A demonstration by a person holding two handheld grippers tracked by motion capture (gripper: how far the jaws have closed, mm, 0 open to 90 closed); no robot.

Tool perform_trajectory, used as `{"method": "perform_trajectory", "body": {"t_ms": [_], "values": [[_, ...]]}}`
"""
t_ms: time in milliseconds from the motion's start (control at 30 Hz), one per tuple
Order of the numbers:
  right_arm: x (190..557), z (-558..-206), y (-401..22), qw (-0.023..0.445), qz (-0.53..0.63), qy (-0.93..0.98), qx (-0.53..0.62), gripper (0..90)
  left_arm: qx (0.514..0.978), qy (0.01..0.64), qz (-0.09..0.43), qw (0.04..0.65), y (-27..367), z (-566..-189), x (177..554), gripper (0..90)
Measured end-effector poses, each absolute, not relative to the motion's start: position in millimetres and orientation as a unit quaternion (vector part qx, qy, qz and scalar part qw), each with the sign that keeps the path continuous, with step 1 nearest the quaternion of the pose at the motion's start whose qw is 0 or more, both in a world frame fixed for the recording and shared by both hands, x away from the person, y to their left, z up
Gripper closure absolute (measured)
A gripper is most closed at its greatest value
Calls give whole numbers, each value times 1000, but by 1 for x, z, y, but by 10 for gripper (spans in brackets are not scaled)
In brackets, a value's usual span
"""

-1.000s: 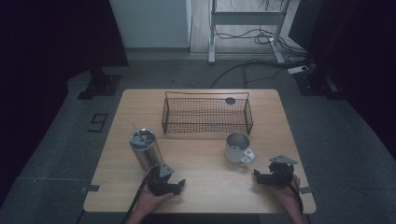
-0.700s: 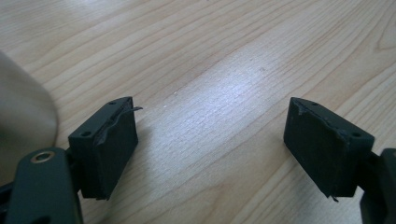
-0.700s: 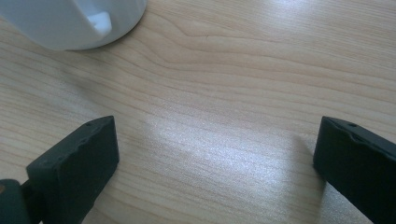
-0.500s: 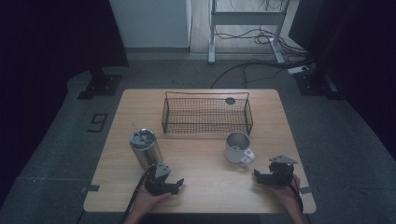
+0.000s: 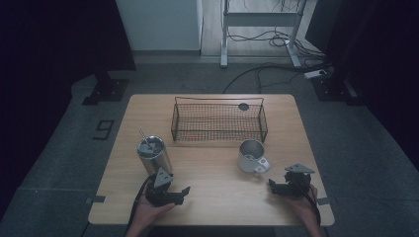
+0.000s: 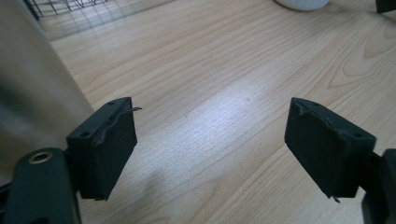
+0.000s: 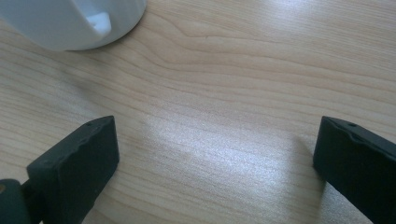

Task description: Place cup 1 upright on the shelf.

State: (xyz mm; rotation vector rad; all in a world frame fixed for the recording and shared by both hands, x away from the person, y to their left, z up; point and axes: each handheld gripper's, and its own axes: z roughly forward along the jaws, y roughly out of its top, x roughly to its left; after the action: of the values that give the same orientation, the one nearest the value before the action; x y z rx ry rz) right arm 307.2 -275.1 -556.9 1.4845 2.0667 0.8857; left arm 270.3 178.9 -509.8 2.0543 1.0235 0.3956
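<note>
Since both hands sit low at the near edge, this looks like a ready pose before a reach. Left gripper (image 5: 180, 192) is w/ jaws wide apart, nothing btwn them, just in front of the steel tumbler (image 5: 153, 154), which stands upright w/ a straw. Right gripper (image 5: 276, 186) is also spread and empty, aimed toward the metal mug (image 5: 251, 155) nearby, handle facing it. Wire basket (image 5: 217, 98) sits behind both, top open, so prob. the drop spot. Plenty of bare table (image 5: 217, 197) btwn the grippers; the right one is close to the table's corner.
</note>
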Motion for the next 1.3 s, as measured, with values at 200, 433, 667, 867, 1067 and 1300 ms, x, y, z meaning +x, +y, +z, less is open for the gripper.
{"method": "perform_trajectory", "body": {"t_ms": [200, 433, 667, 867, 1067, 1300], "values": [[307, -557, -275, 222, 321, 748, 537, 1, 805, 400, 161, 408, 186, -499, 266, 146], [307, -557, -275, 222, 321, 748, 537, 2, 793, 403, 175, 422, 197, -486, 262, 143], [307, -557, -275, 222, 321, 747, 538, 3, 775, 418, 193, 433, 213, -476, 260, 142], [307, -557, -275, 223, 321, 747, 538, 4, 771, 417, 194, 441, 221, -472, 260, 148], [307, -557, -275, 223, 321, 747, 538, 5, 764, 417, 202, 448, 228, -464, 256, 148], [307, -557, -275, 223, 321, 747, 538, 6, 753, 429, 209, 454, 244, -457, 254, 147]]}}
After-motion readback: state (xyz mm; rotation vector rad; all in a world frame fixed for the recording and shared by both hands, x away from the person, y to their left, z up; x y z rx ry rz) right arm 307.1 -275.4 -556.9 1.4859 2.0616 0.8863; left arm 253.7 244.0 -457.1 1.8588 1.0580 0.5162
